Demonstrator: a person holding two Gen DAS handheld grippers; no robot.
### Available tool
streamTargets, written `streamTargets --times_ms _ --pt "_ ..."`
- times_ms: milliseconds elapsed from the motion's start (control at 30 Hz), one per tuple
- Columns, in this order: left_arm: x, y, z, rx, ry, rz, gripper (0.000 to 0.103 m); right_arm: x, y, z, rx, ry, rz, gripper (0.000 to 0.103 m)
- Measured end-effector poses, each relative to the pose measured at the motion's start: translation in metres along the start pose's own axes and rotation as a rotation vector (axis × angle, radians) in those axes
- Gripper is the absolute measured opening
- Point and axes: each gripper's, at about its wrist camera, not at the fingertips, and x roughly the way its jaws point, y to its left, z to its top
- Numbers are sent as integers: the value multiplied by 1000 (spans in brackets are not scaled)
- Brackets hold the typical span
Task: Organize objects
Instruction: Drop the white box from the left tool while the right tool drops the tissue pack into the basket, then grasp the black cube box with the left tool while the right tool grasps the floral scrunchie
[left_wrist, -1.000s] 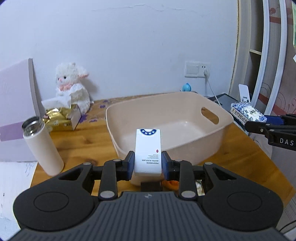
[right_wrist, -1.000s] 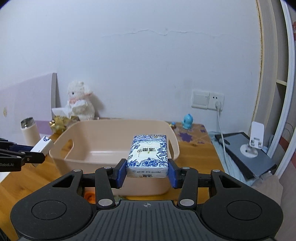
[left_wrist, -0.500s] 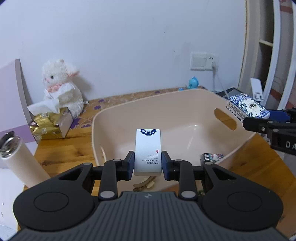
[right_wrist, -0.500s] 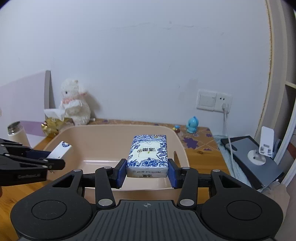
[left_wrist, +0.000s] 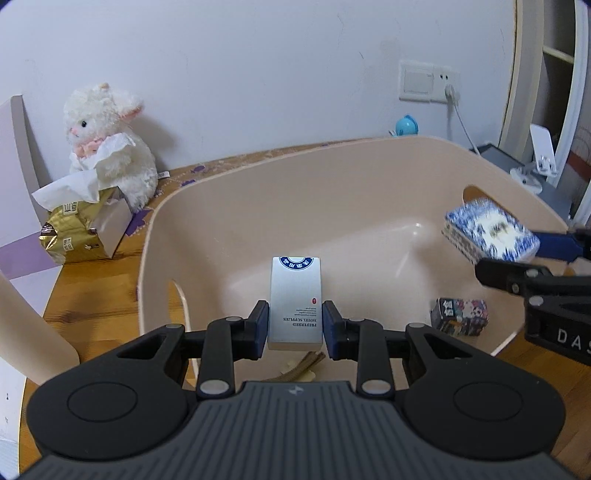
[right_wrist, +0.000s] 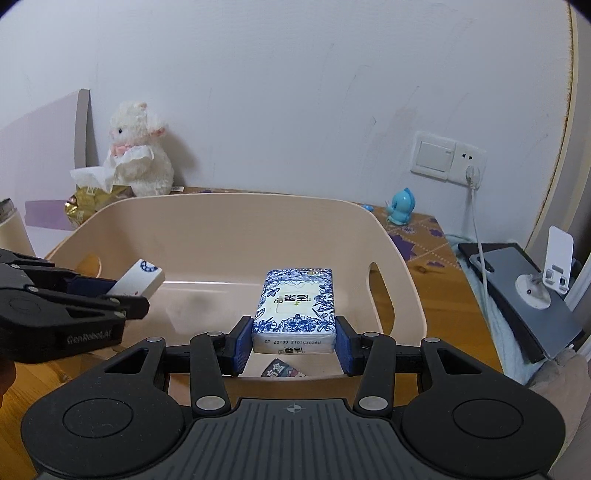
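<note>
A beige plastic tub (left_wrist: 354, 177) (right_wrist: 221, 221) fills the middle of both views. My left gripper (left_wrist: 295, 328) (right_wrist: 125, 291) is shut on a small white box (left_wrist: 295, 302) (right_wrist: 138, 282) with a blue round logo, held over the tub's left side. Over the tub's right side my right gripper (right_wrist: 294, 339) (left_wrist: 517, 258) is shut on a blue-and-white floral tissue pack (right_wrist: 295, 306) (left_wrist: 487, 236). On the tub's floor lie a small dark patterned box (left_wrist: 460, 316) (right_wrist: 282, 369) and a brown hair clip (left_wrist: 299, 367).
A white plush lamb (left_wrist: 110, 144) (right_wrist: 138, 151) and a gold tissue pack (left_wrist: 79, 232) stand at the back left of the wooden table (left_wrist: 99, 291). A white bottle (left_wrist: 26, 332) is near left. A blue figurine (right_wrist: 400, 212), wall socket (right_wrist: 447, 160), tablet (right_wrist: 517, 288) and stand lie right.
Both grippers have moved forward and lower over the tub, each still holding its item. The tub's floor with the dark box and clip has come into view.
</note>
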Motion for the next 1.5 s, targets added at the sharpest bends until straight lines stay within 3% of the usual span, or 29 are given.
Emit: streamTargets --times_ms 100,167,233,300,333,500,700,900,1200,1500 --pt "0 2 0 -15 8 7 34 0 0 0 3 1 -1 44" --pt "-4 3 0 -16 10 3 37 -3 -2 1 9 -4 -1 52" --pt "-12 3 0 -13 -4 -14 46 -9 -2 0 10 -20 -1 53" --pt "-21 3 0 -18 -15 13 77 -17 -2 1 7 -32 -2 57" --pt "-27 3 0 -24 -32 22 79 -21 -2 1 7 -41 -4 59" --pt "-51 12 -2 -35 -44 9 83 -48 -1 -1 20 -78 0 74" --pt "-83 19 -23 -29 -76 34 89 -76 -1 -14 52 -71 17 80" --pt "-106 25 -41 -17 -49 21 91 -95 7 -33 45 -49 22 85" --pt "-111 18 -71 25 0 6 91 -102 20 -60 36 2 54 85" --pt "-85 19 -99 20 92 -17 91 -81 31 -89 52 113 95 82"
